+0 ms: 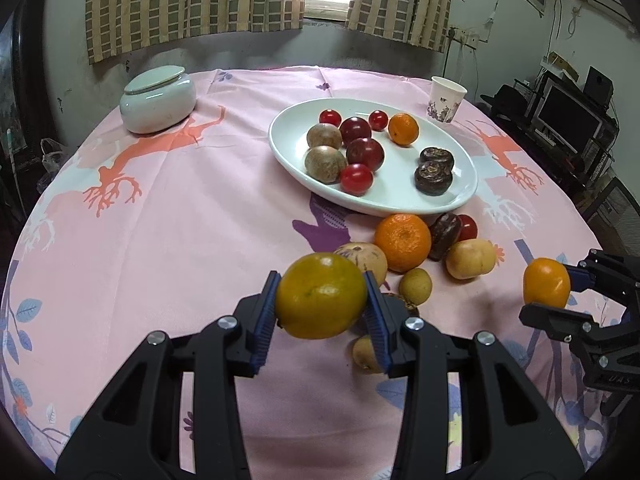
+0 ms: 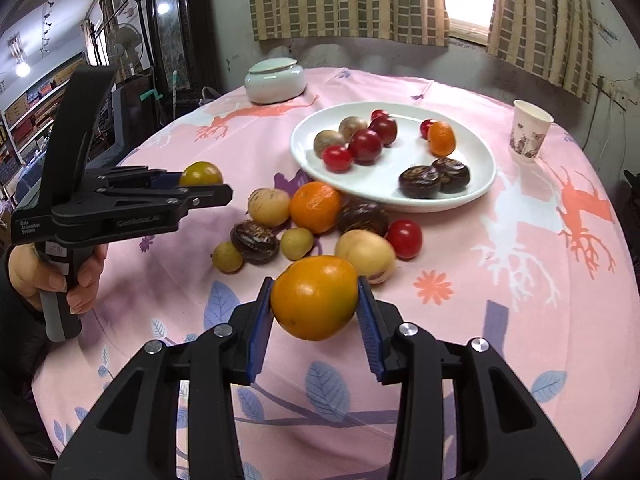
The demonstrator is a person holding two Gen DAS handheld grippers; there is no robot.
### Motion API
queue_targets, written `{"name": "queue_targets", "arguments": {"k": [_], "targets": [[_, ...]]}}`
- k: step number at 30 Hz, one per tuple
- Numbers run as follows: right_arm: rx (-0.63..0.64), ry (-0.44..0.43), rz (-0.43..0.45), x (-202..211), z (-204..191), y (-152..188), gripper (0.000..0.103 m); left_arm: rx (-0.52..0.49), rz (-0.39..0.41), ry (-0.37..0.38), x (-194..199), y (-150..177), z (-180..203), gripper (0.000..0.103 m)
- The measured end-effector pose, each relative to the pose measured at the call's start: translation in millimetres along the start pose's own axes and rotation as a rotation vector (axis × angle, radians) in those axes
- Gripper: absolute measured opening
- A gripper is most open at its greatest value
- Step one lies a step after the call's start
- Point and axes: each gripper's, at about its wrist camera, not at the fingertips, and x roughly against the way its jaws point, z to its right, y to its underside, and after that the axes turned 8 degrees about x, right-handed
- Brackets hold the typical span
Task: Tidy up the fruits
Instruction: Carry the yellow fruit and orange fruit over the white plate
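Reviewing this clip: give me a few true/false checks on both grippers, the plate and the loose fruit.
1. The left gripper grips a yellow-green citrus. True.
2. The right gripper is open, holding nothing. False: it is shut on an orange.
3. The white plate holds two dark water chestnuts. True.
4. The jar has its lid off. False: the lid is on.
5. All fruit is on the plate. False: several pieces, including a large orange, lie on the tablecloth.
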Motion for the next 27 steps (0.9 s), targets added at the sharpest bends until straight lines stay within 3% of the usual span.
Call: {"name": "queue_targets", "arguments": {"k": [12, 27], "targets": [[-0.004, 0.048, 0.077, 22, 27, -23, 0.041, -0.056, 0.046, 0.032, 20, -33, 36, 0.041], [-0.011, 0.071, 0.085, -10, 56, -61, 0.041, -0.045, -0.001, 0.008, -35, -70, 49, 0.042]]}}
